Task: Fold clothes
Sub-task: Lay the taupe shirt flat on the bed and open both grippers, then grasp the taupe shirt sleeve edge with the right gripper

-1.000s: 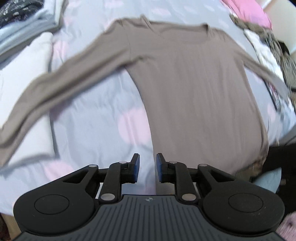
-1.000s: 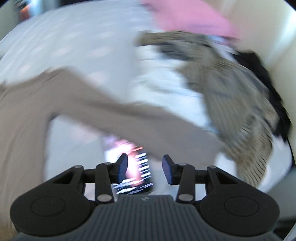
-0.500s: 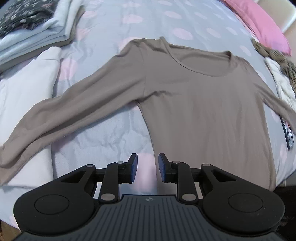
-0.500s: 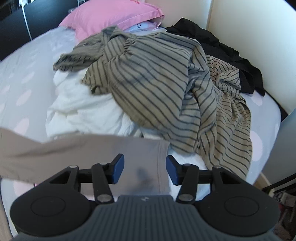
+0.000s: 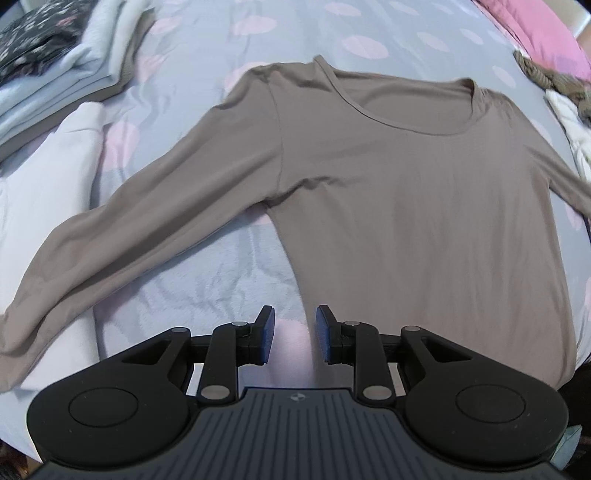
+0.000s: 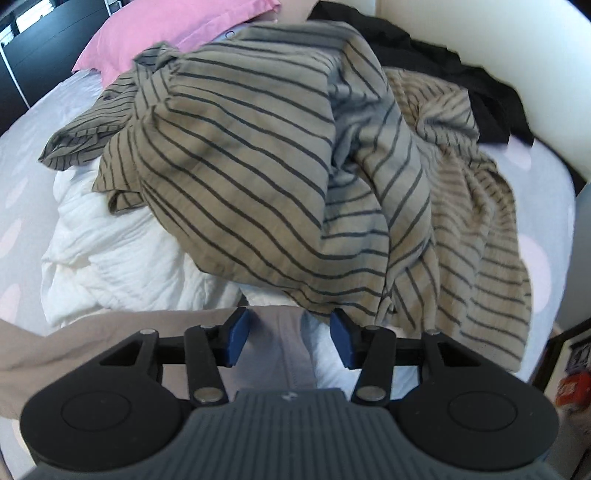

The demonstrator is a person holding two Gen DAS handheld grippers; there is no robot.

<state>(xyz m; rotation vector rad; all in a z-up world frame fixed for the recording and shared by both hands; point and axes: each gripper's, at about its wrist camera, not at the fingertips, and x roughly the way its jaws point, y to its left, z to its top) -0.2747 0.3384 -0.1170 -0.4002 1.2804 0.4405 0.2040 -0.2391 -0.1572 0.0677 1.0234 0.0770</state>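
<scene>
Left gripper [image 5: 291, 334]: we see its blue-padded jaws apart, with nothing between them but bedding and the shirt's side edge just ahead.
Right gripper [image 6: 289, 338]: its jaws stand wide apart, holding nothing; the cuff end of a sleeve lies in the gap below them.
Taupe long-sleeved shirt [image 5: 424, 206]: it lies flat and spread out directly ahead of our left tool, neckline at the far end, hem nearest us and to the right of the jaws. One sleeve [image 5: 122, 240] runs out to the left of the tool, its end resting on a white garment [image 5: 44, 192].
Sleeve cuff [image 6: 284, 347]: in the right wrist view, it lies between the fingers and runs away to the left.
Bed sheet [image 5: 207, 273]: pale lilac with pink spots, under everything.
Folded stack [image 5: 59, 70]: far left of the left tool.
Striped garment [image 6: 288, 177]: heaped just ahead of the right tool, over a crumpled white cloth [image 6: 122, 266].
Pink pillow [image 6: 177, 33]: beyond the heap, to the left.
Black garment [image 6: 454, 74]: far right, against a cream wall.
</scene>
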